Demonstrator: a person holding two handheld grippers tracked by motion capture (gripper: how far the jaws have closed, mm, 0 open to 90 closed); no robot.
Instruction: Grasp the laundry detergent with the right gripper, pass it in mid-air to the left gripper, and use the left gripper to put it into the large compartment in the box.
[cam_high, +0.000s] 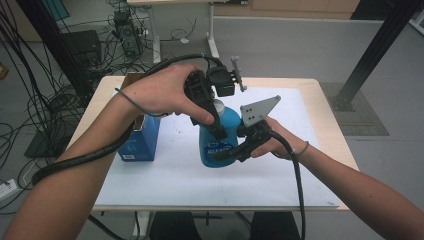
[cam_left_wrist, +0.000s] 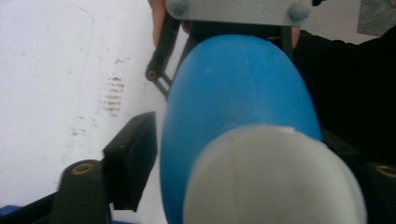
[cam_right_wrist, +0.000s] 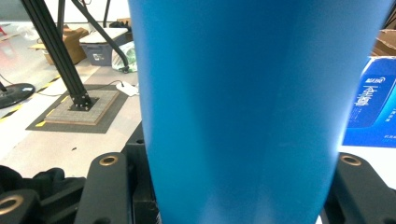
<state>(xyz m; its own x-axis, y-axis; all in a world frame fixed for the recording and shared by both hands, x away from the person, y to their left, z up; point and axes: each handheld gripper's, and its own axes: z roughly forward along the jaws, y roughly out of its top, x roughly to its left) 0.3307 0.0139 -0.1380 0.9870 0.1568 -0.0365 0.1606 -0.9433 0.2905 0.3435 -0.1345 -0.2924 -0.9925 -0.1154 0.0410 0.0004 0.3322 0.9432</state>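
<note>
A blue bottle with a white cap stands upright on the white sheet in the middle of the table. My left gripper comes down from above. In the left gripper view its jaws sit either side of the bottle's top, with the left pad against the blue shoulder just below the cap. My right gripper reaches in from the right and is shut on the bottle's lower body. In the right gripper view the blue wall stands between its jaws.
A blue carton stands to the left of the bottle, by my left forearm, and appears in the right gripper view as the carton. A black frame post rises from the floor beyond the table's right corner. Cables lie on the floor at the left.
</note>
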